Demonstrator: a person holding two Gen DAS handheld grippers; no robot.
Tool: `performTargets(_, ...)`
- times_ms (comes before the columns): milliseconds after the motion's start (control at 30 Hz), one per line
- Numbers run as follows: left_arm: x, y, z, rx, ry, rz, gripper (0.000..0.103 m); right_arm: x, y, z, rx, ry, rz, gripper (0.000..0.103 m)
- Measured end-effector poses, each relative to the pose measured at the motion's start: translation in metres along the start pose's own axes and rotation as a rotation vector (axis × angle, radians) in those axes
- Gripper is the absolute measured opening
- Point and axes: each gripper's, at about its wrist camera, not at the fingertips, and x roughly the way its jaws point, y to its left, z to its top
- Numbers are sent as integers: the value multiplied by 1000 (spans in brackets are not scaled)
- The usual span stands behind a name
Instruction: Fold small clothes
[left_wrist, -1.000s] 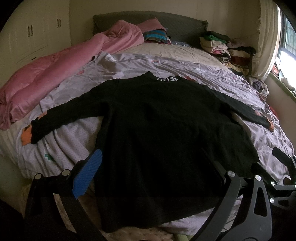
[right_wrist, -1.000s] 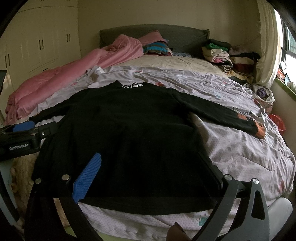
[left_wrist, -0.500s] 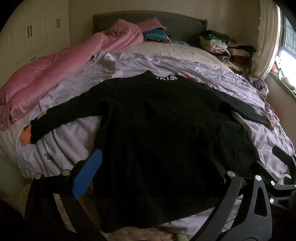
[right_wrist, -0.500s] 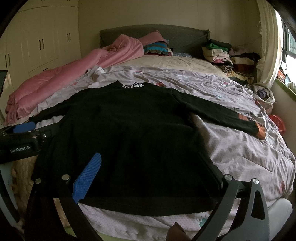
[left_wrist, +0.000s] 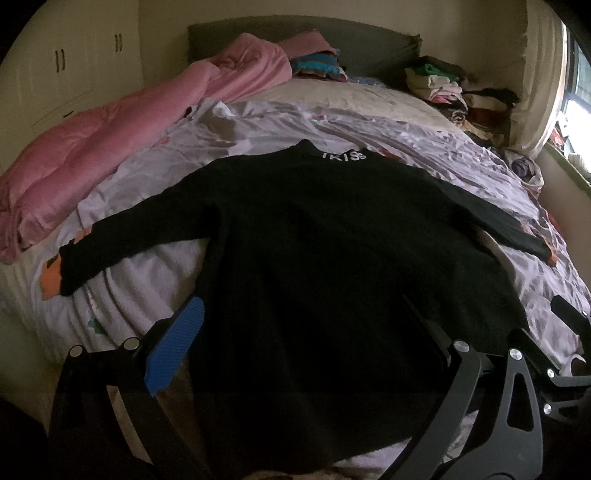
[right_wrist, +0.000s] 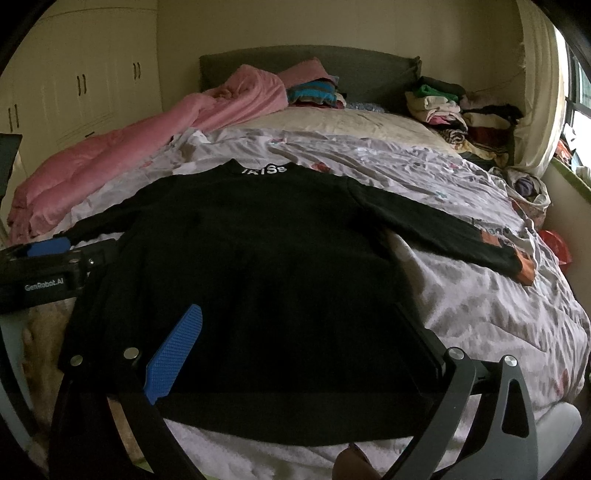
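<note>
Black long-sleeve top (left_wrist: 317, 258) lies flat on lilac quilt (right_wrist: 480, 302), collar at 12 o'clock, sleeves out to 9 and 3. L gripper (left_wrist: 299, 332) and R gripper (right_wrist: 299, 332) hover over hem, fingers wide apart, nothing held. Pink duvet (left_wrist: 110, 147) at 10 o'clock.

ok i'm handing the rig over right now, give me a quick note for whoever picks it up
Left gripper: open, empty, hovering over the hem near the bed's foot.
Right gripper: open, empty, beside it over the same hem.
Black sweater: spread flat on the lilac quilt, collar toward the headboard, both sleeves out sideways.
Done: laid out and smoothed.
Left: every fold; no sleeve is turned in yet. Folded clothes pile sits by the headboard.
</note>
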Motion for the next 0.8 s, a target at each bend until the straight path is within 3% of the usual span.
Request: performTargets(800,59,-4,63,1,55,27,95,69,-25,77,29,17,-54,99)
